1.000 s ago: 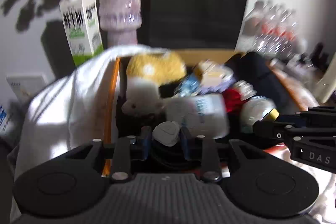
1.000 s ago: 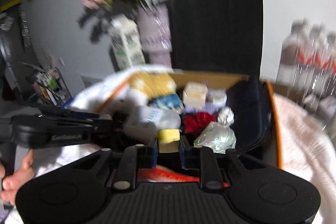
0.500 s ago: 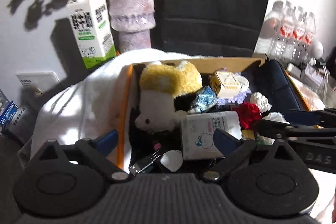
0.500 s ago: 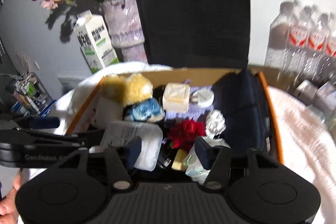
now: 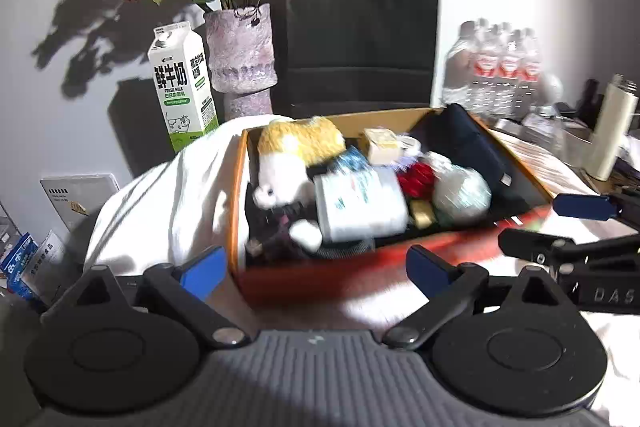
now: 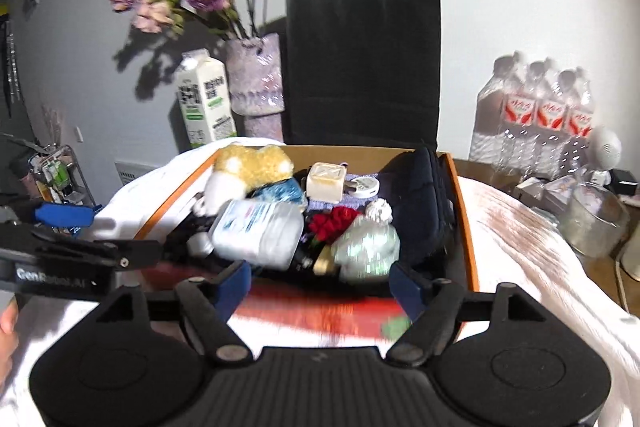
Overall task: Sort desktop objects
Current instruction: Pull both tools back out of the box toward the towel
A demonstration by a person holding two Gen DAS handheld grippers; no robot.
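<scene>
An orange cardboard box (image 5: 236,195) (image 6: 464,227) holds several things: a yellow-and-white plush toy (image 5: 296,151), a white wipes pack (image 5: 360,203) (image 6: 256,231), a small white rounded piece (image 5: 306,231) (image 6: 200,245), a yellow block (image 5: 422,211) (image 6: 324,261) and a dark pouch (image 5: 460,143). My left gripper (image 5: 314,271) (image 6: 100,233) hangs open in front of the box's near wall, with nothing between its blue pads. My right gripper (image 6: 320,285) (image 5: 556,225) is beside it on the right, jaws opening and nothing between them.
Behind the box stand a milk carton (image 5: 184,87), a vase of flowers (image 5: 240,55) and a black paper bag (image 5: 360,35). Packed water bottles (image 5: 496,75) and a white flask (image 5: 612,131) are at the right. White cloth (image 5: 160,195) drapes the box's left side.
A second ago the left gripper was shut on the small white piece and the right on the yellow block. Both let go over the box, opened wide and drew back from it.
</scene>
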